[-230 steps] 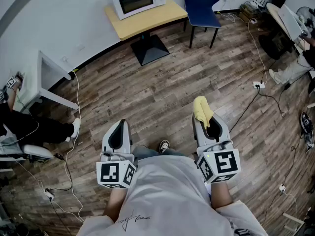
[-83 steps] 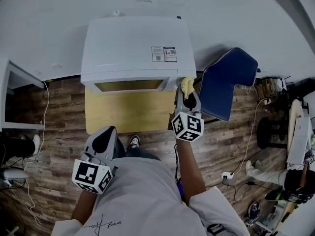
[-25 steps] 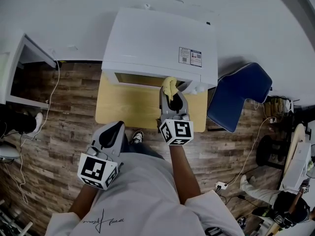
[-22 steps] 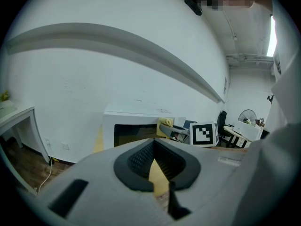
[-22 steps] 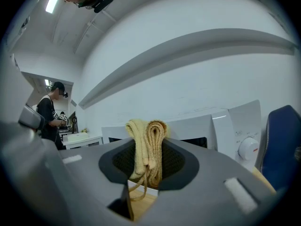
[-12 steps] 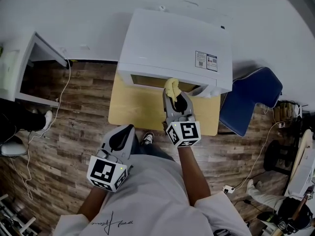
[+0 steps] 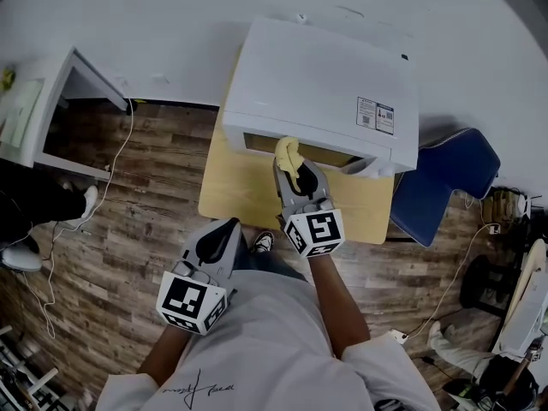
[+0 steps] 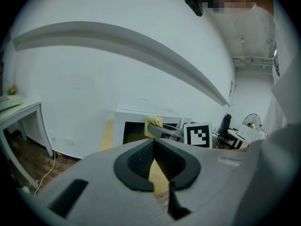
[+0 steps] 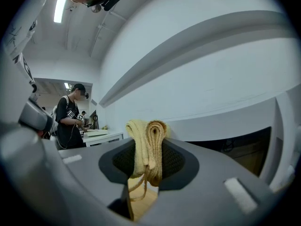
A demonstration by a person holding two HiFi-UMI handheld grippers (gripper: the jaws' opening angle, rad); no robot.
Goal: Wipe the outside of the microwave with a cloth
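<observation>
A white microwave [image 7: 325, 88] stands on a small yellow-topped table [image 7: 248, 191] against the wall; its dark door [image 8: 136, 132] shows in the left gripper view. My right gripper [image 7: 291, 163] is shut on a folded yellow cloth [image 7: 287, 153], and the cloth [image 9: 146, 147] is pressed at the left part of the door front [image 9: 235, 147]. My left gripper [image 7: 221, 235] hangs low beside my body, well short of the table, its jaws shut with nothing between them [image 8: 153, 161].
A blue chair [image 7: 445, 187] stands right of the table. A white desk [image 7: 51, 110] is at the left along the wall. A person [image 9: 70, 117] stands at a far desk. Cables [image 7: 94, 204] lie on the wood floor.
The right gripper has slid the cloth leftward along the microwave's front over the last second. The left gripper has stayed low at my side.
</observation>
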